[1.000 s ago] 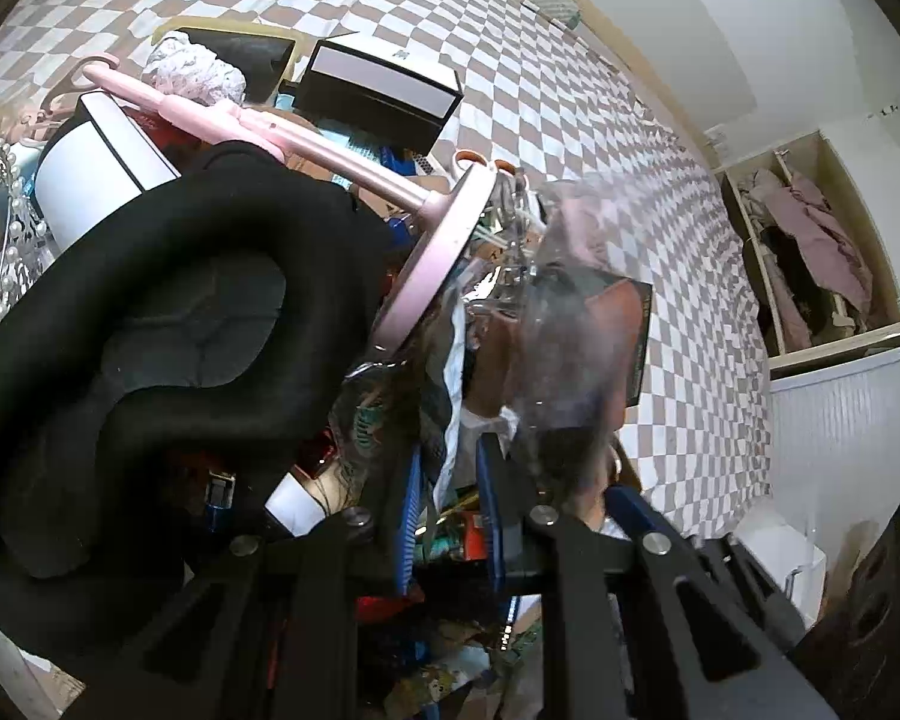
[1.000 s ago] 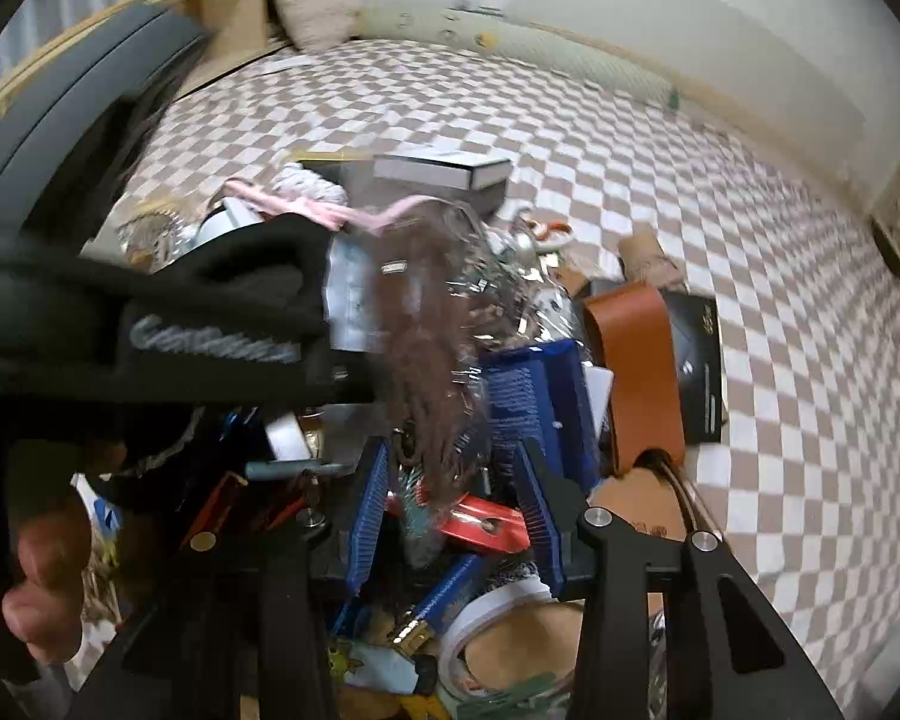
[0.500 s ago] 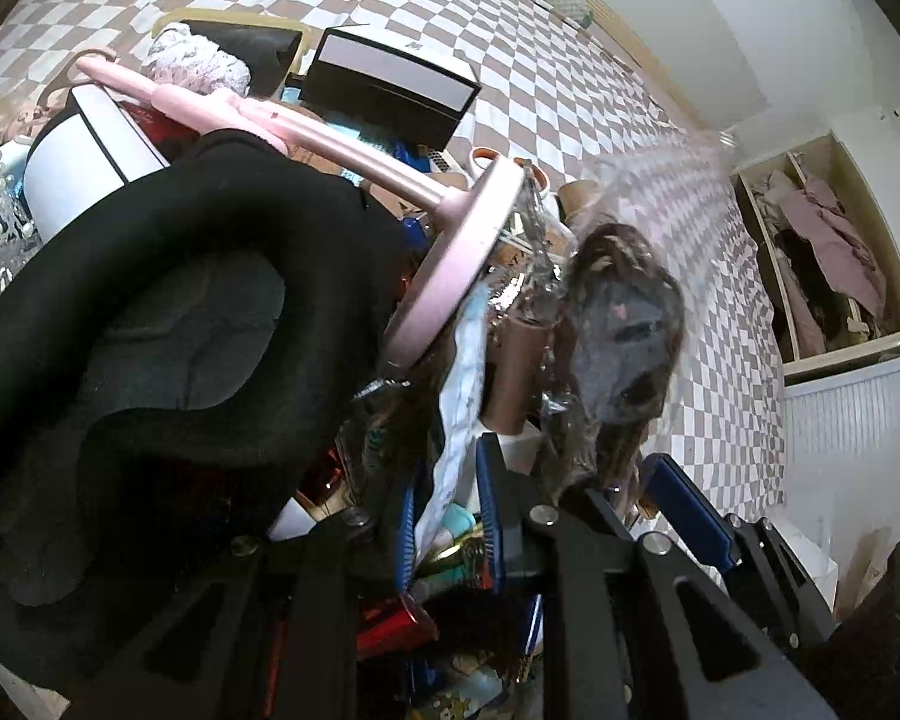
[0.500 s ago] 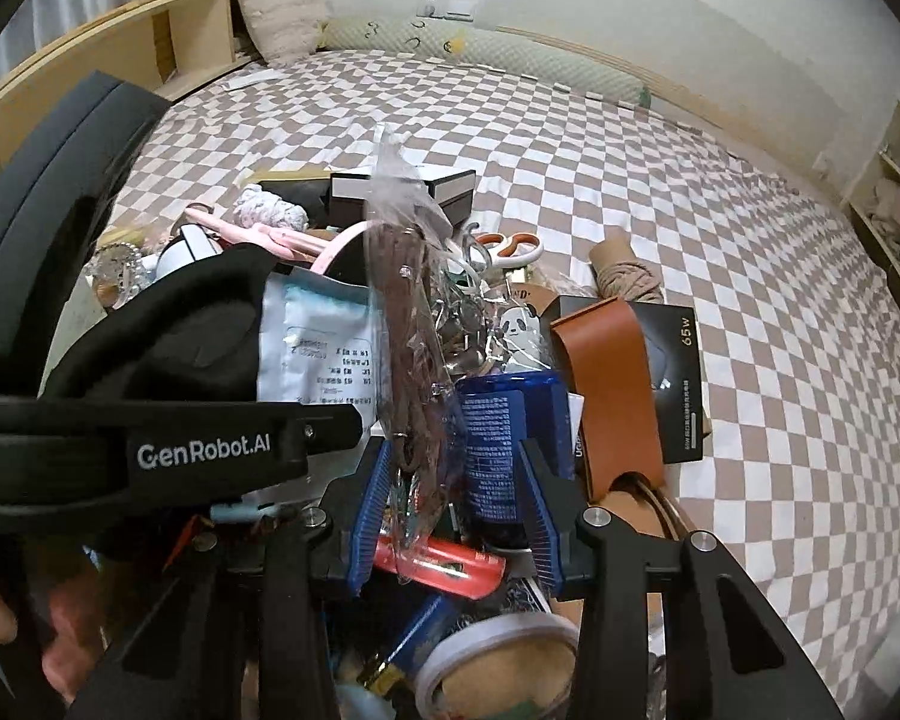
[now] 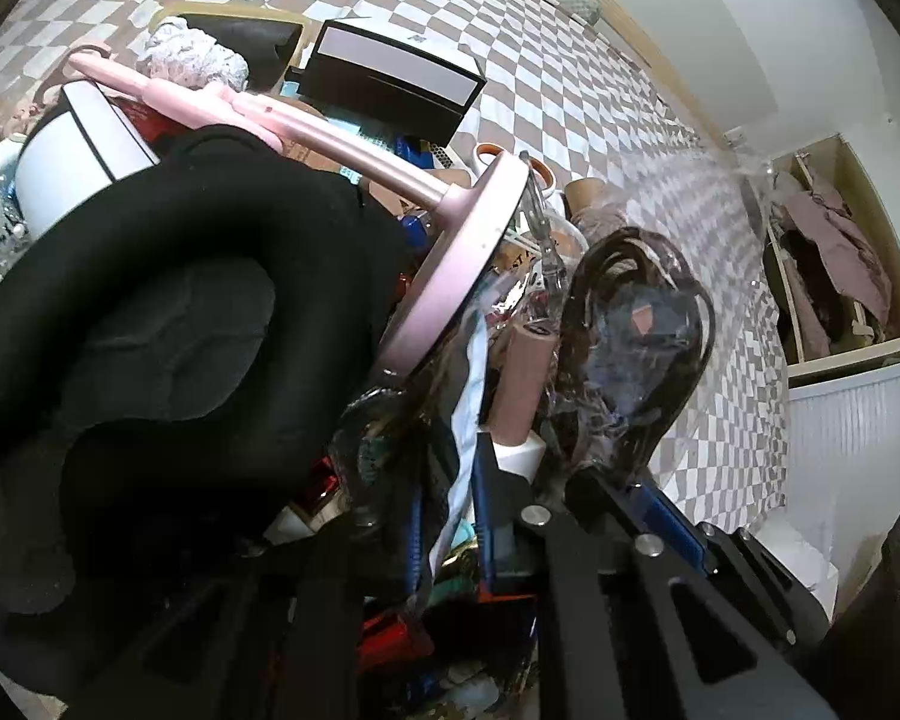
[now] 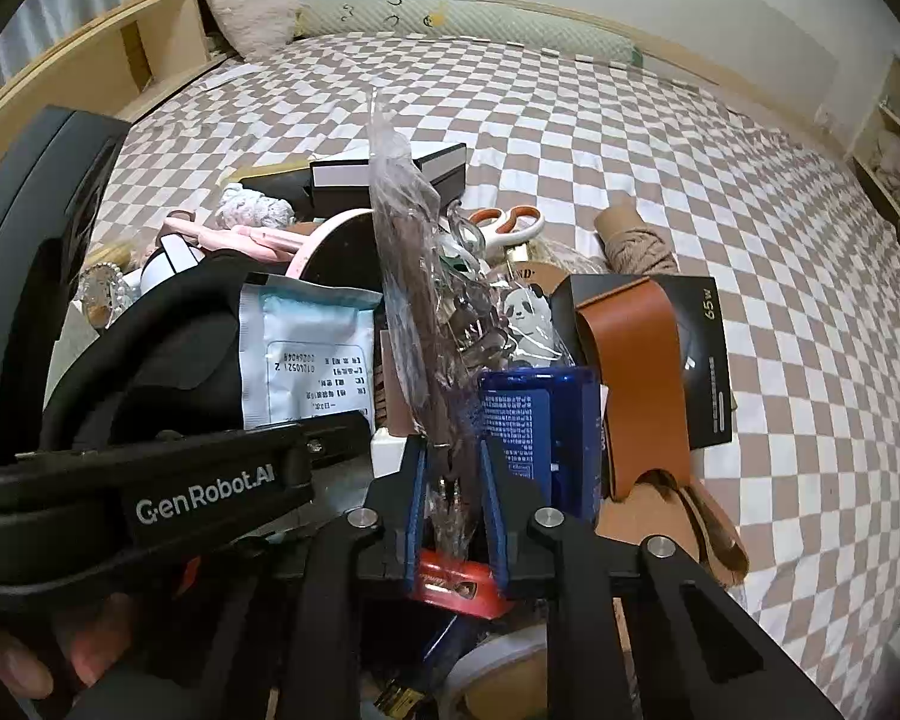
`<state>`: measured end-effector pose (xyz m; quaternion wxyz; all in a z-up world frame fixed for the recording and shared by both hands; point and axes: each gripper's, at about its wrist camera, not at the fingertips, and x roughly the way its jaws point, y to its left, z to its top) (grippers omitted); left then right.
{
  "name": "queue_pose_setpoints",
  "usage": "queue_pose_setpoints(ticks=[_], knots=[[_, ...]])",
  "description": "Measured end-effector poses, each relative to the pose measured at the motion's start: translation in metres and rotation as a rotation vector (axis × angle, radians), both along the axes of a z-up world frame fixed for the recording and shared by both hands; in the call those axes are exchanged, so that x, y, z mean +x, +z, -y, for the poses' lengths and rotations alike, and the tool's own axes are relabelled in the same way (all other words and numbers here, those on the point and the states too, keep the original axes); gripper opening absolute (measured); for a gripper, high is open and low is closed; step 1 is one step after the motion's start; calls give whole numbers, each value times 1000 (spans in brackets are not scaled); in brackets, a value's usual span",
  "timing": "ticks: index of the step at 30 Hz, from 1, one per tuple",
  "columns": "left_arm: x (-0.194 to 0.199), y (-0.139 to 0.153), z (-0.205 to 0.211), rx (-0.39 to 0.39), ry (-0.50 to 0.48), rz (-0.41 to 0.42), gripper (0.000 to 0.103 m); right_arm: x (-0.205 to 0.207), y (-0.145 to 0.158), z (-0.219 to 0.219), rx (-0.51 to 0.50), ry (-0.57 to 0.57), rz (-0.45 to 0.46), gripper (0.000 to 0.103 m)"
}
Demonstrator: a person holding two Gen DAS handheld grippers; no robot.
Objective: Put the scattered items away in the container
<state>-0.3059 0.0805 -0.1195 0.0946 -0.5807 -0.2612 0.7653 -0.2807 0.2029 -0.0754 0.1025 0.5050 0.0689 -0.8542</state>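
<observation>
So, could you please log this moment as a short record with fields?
setting: checkered bed with a pile of clutter
right gripper: shut on a clear bag of dark items, held upright
left gripper: shut on a white packet
beside the bag: blue bottle, brown strap, black box
behind: scissors, pink stand
container: not identifiable

Can't see the container under the pile, black cushion (image 5: 150, 324) blocking the left half of left wrist view, clear bag (image 6: 417, 300) contents unreadable through crinkled plastic, red item (image 6: 456, 582) mostly hidden behind right gripper (image 6: 452, 498).
</observation>
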Motion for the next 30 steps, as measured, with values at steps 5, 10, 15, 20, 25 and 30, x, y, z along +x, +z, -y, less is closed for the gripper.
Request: queue_pose_setpoints(ticks=[5,10,15,20,25,30], knots=[[6,8,0,-51,-14,-18,13,5,5,-3,-7,-8,19,16],[14,16,2,-88,-24,-43,13,9,13,-10,-32,-44,21,15],[21,26,1,-129,-36,-74,13,15,22,-15,-69,-81,30,16],[29,37,-2,-185,-52,-108,13,20,29,-17,-120,-116,40,16],[38,48,7,-217,-53,-137,13,23,35,-17,-168,-143,47,15],[45,60,20,-240,-33,-156,13,26,41,-14,-206,-171,45,15]])
